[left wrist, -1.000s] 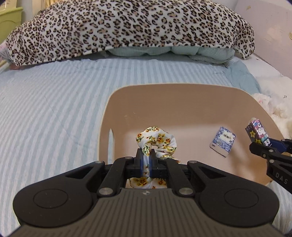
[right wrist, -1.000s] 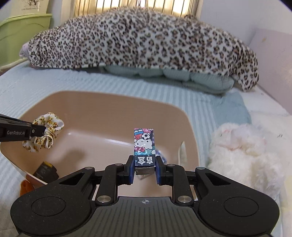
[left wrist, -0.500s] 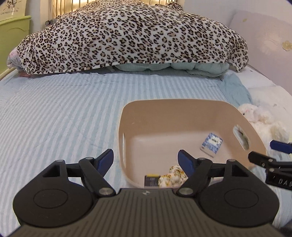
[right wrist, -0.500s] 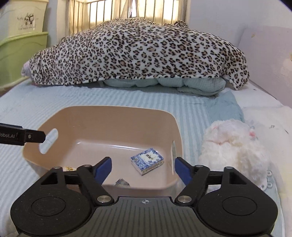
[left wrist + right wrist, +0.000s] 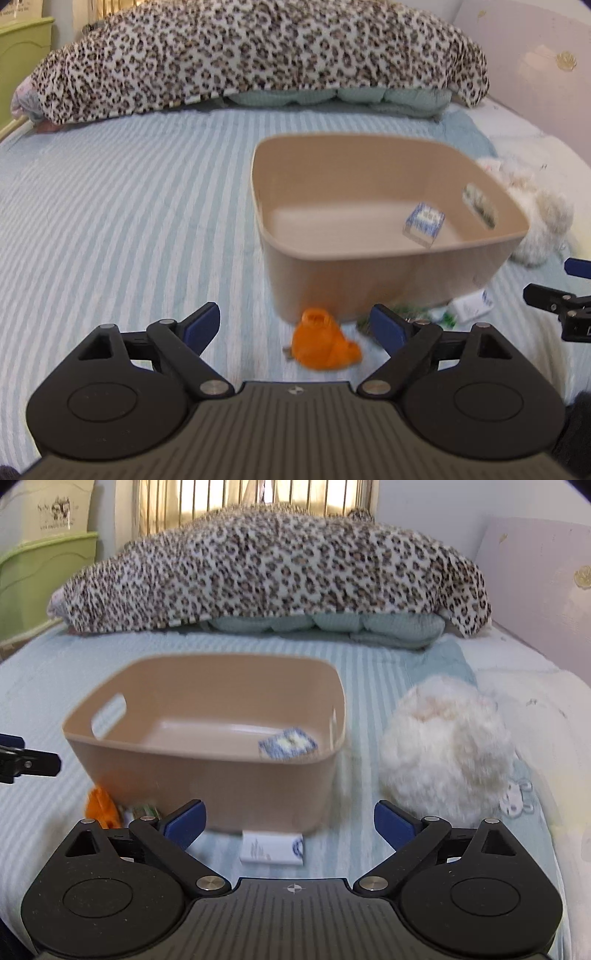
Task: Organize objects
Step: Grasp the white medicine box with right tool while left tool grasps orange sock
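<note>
A tan plastic basket (image 5: 369,280) (image 5: 192,771) sits on the striped bed, with a small blue patterned box (image 5: 424,221) (image 5: 288,743) inside. My left gripper (image 5: 301,326) is open and empty, low in front of the basket, with an orange plastic object (image 5: 323,341) (image 5: 100,806) lying between its fingers on the bed. My right gripper (image 5: 288,821) is open and empty, with a white flat box (image 5: 272,849) (image 5: 472,306) on the bed just ahead of it. A small green item (image 5: 146,809) lies by the basket's front. The basket's other contents are hidden by its wall.
A white plush toy (image 5: 447,746) (image 5: 535,214) lies right of the basket. A leopard-print blanket (image 5: 255,55) over pillows spans the far end of the bed. A green cabinet (image 5: 33,587) stands at the left, a pale headboard (image 5: 539,583) at the right.
Both grippers let go of the floral scrunchie and the cartoon box over the basket, opened, then pulled back and down. The orange object and white box have come into view.
</note>
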`<action>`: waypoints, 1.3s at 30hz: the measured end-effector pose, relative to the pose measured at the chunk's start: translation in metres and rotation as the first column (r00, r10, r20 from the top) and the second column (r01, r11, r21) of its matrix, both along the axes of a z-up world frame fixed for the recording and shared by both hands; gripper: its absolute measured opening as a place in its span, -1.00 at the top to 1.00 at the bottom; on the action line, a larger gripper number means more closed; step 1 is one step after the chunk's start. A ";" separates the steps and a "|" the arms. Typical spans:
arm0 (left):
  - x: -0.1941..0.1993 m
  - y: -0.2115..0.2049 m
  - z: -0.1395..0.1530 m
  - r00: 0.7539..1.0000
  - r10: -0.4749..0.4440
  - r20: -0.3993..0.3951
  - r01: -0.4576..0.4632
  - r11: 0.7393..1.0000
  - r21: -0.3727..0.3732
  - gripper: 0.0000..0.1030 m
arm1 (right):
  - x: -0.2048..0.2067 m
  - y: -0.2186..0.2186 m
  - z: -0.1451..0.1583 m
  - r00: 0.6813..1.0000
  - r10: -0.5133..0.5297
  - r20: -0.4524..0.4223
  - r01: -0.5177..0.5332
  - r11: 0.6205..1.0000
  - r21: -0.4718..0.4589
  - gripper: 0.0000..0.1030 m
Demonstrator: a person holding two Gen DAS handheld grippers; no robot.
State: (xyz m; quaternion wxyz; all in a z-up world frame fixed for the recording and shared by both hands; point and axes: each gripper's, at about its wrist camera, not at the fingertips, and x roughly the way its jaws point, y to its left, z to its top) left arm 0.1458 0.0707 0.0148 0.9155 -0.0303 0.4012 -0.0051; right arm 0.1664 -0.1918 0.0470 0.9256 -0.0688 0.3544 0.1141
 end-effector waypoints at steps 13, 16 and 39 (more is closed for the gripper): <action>0.007 -0.003 -0.060 0.999 -0.037 -0.023 0.037 0.999 -0.004 -0.72 | 0.020 -0.002 -0.072 0.989 -0.007 -0.147 0.002 0.999 -0.039 -0.95; 0.014 -0.007 -0.065 0.999 -0.053 -0.010 0.053 0.999 0.003 -0.70 | 0.027 0.000 -0.083 0.988 -0.005 -0.156 -0.002 0.999 -0.046 -0.95; 0.014 -0.009 -0.064 0.991 -0.132 -0.009 0.132 0.990 -0.040 0.80 | 0.039 0.018 -0.098 0.988 0.024 -0.153 -0.025 1.000 -0.008 -0.09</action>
